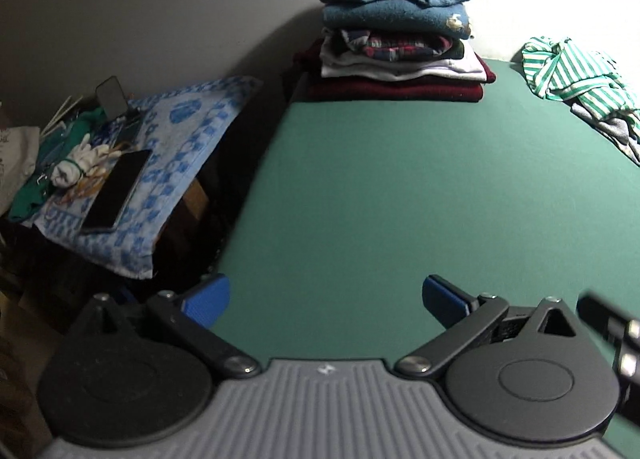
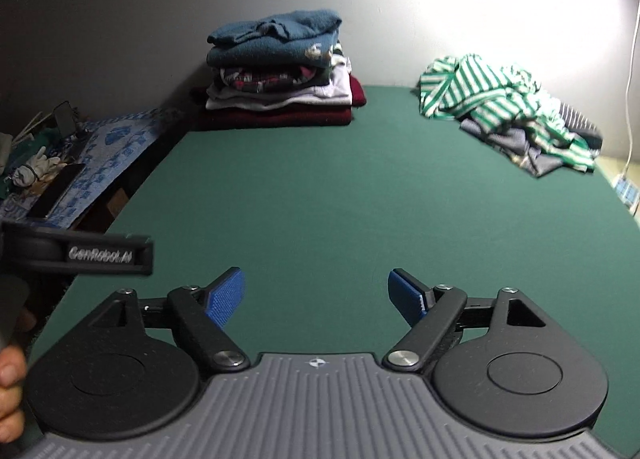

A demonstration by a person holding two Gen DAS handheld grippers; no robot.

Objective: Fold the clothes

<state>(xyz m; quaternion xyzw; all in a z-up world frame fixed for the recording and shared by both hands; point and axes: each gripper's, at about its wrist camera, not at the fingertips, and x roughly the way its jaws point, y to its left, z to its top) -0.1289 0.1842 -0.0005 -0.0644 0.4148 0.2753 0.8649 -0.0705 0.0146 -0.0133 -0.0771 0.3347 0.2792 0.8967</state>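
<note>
Both grippers, left gripper (image 1: pixel 326 301) and right gripper (image 2: pixel 316 295), released and empty over green table (image 2: pixel 320 187), folded clothes stack (image 2: pixel 280 75) at its far edge, striped shirt heap (image 2: pixel 504 111) right of stack

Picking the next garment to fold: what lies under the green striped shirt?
Under the green striped shirt lies crumpled grey clothing; a dark striped piece shows behind. How many garments, the shirt hides.

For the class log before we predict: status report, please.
Left gripper open, empty; right gripper open, empty. Crumpled green-and-white striped garment unfolded, far right. Green table between unobstructed.
</note>
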